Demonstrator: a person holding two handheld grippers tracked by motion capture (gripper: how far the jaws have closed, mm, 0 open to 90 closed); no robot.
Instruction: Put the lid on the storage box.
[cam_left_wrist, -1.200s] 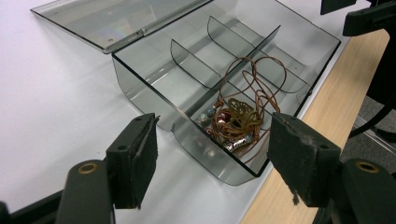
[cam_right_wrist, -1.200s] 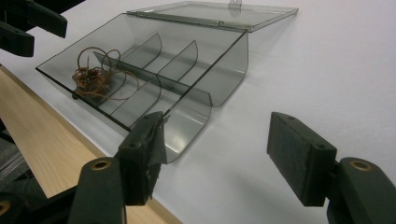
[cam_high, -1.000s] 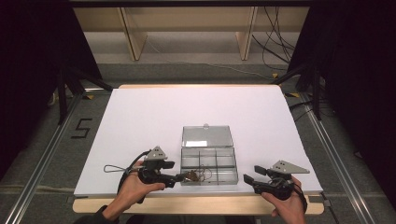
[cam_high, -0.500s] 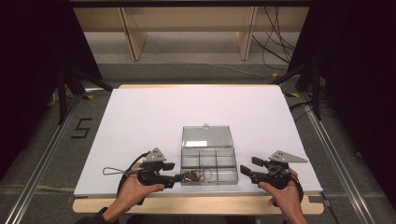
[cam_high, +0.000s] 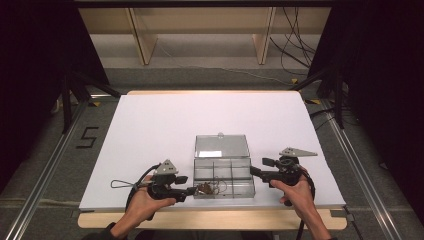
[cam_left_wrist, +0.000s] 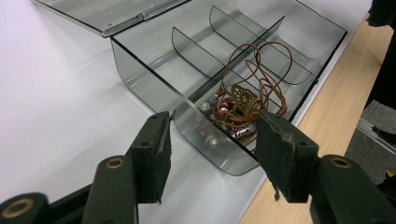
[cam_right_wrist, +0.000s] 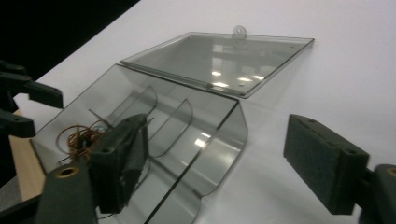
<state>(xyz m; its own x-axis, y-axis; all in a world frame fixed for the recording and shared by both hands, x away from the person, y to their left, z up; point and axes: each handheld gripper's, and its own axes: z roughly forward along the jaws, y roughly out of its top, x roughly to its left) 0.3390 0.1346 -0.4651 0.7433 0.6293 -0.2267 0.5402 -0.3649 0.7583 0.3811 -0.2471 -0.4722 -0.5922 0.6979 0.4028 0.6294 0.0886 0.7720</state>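
A clear plastic compartment box (cam_high: 235, 172) stands near the front of the white table, its lid (cam_high: 221, 146) lying open flat behind it. A brown cord necklace with beads (cam_high: 210, 188) (cam_left_wrist: 243, 105) (cam_right_wrist: 81, 137) is heaped in the front left compartment. My left gripper (cam_high: 192, 190) (cam_left_wrist: 217, 158) is open, its jaws on either side of the box's corner close to the necklace. My right gripper (cam_high: 258, 166) (cam_right_wrist: 222, 163) is open at the box's right end. One of its jaws is over the box (cam_right_wrist: 187, 140) and the other is outside the wall.
The table's wooden front edge (cam_high: 210, 220) runs just below the box and both hands. White tabletop (cam_high: 165, 125) stretches behind and to the left. Metal rails (cam_high: 50, 165) flank the table, with shelving legs and cables (cam_high: 295, 50) on the floor beyond.
My right gripper has moved left and forward from the table's front right up to the box's right end. The left gripper has stayed at the box's front left corner.
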